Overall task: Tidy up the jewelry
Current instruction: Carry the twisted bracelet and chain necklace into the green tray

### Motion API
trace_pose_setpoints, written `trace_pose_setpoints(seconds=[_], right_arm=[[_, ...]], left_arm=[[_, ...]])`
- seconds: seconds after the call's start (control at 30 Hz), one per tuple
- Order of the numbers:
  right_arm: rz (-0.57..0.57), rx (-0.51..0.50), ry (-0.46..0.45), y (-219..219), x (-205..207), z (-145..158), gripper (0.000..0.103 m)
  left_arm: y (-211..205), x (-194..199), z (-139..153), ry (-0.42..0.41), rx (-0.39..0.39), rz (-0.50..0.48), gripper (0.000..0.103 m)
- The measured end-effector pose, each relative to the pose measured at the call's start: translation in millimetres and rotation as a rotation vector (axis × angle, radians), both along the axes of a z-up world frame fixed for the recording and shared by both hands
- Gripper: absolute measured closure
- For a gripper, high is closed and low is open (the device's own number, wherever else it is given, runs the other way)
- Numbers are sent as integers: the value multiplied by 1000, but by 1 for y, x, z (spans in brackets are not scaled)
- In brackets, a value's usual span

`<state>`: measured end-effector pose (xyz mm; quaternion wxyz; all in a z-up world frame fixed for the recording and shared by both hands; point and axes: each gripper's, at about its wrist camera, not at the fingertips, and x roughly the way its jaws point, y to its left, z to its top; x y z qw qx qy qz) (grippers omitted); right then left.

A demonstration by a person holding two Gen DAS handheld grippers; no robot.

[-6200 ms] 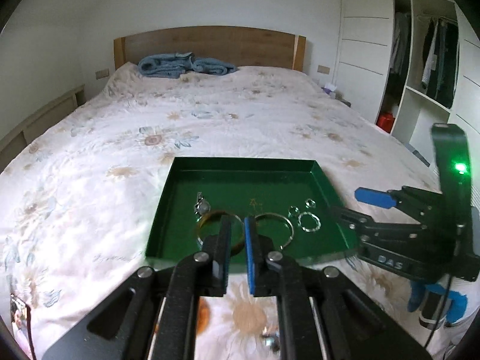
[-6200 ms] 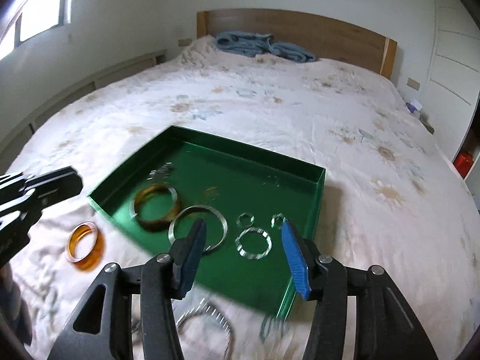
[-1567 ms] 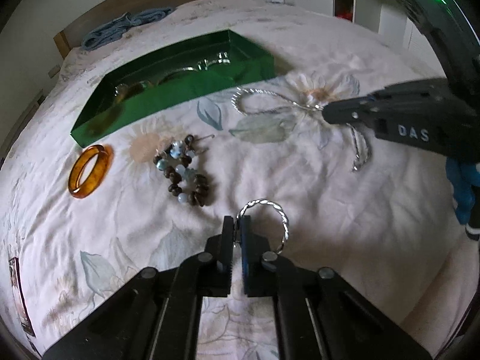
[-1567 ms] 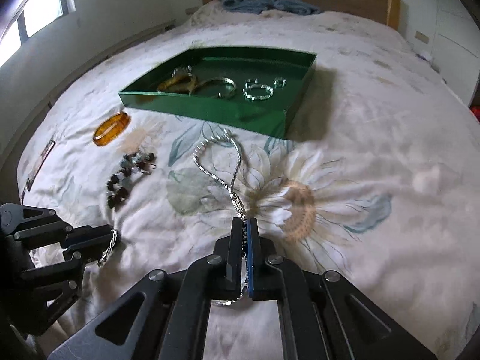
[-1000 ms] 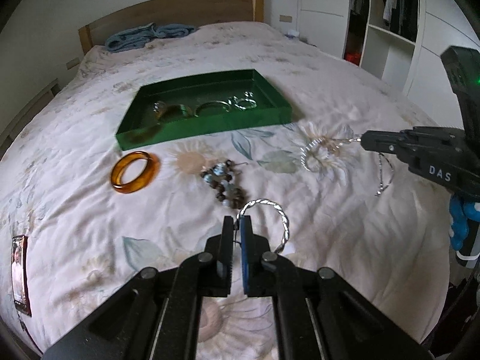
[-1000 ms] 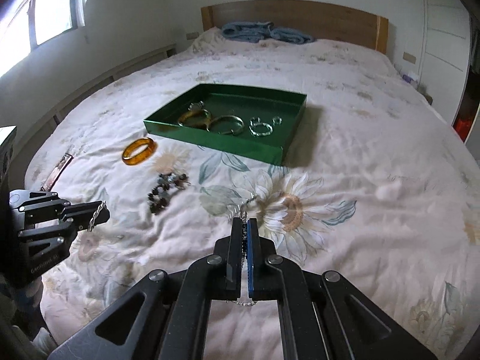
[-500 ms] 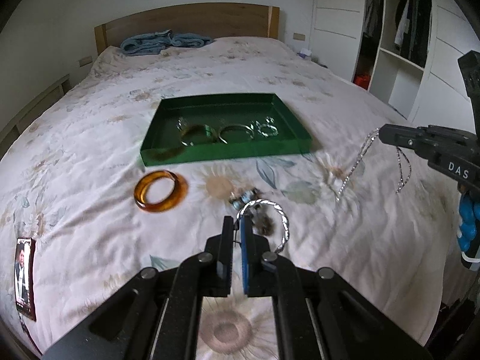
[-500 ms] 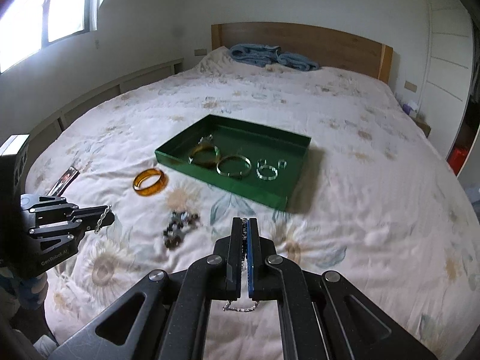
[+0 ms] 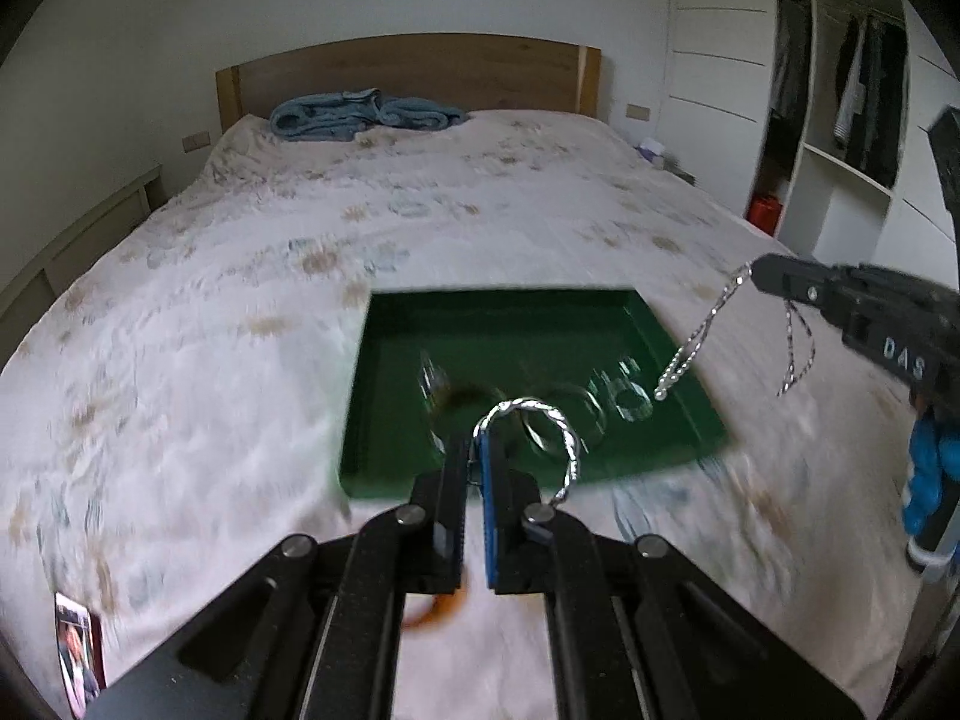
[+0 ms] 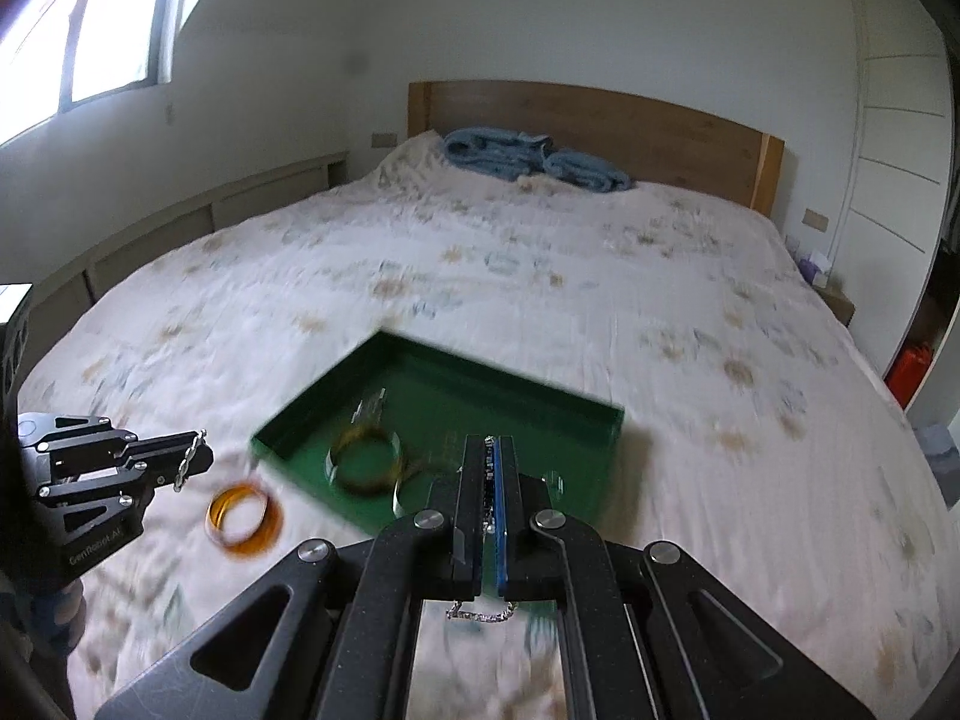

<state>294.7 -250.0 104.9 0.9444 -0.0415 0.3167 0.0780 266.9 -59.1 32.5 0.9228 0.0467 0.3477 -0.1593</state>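
Note:
My left gripper [image 9: 477, 456] is shut on a twisted silver bangle [image 9: 555, 423] and holds it in the air near the front edge of the green tray [image 9: 690, 414]. My right gripper [image 10: 492, 468] is shut on a silver chain necklace [image 10: 478, 613]; in the left wrist view the necklace [image 9: 696, 339] dangles from it above the tray's right side. The tray [image 10: 282, 441] holds bangles and rings. An amber bangle [image 10: 243, 516] lies on the bed left of the tray.
The tray sits on a floral bedspread [image 9: 240, 330]. A folded blue blanket [image 9: 360, 114] lies by the wooden headboard. An open wardrobe [image 9: 840, 120] stands at the right. A small photo card [image 9: 78, 654] lies at the bed's near left edge.
Both grippers lifted their pieces off the bed and moved forward toward the tray. The beaded bracelet has passed out of view beneath them.

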Motion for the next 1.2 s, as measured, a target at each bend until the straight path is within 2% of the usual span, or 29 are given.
trace_pose_setpoints(seconds=[0.17,0.33,0.43,0.53,0.7,0.9,1.03,1.1,1.17,1.2], right_arm=[[-12,30,-33,8,51,-6,101],[-3,75,-38,16,90,-26,101],[-3,94,-3,15,109,-49,101],[-28,100,68,7,126,-81,101],[-94,92,175,-12,137,-120,101],[-145,61,275,-23,141,-149,101],[-148,34,302,-22,136,-153,100],[-150,48,298,-25,133,-152,94],[-152,62,284,-28,127,-148,69],[-155,60,278,-27,125,-146,64]], left_arm=[[-9,62,-3,32,-24,19,99],[-31,108,-27,73,-18,32,99],[-41,132,-53,123,5,49,99],[-45,151,-82,186,29,74,99],[-40,161,-110,241,55,109,99],[-34,161,-112,250,43,124,99],[-30,158,-110,245,15,127,97],[-27,155,-108,243,-9,113,97],[-26,152,-105,237,-11,98,95],[-26,149,-103,233,-8,89,89]])
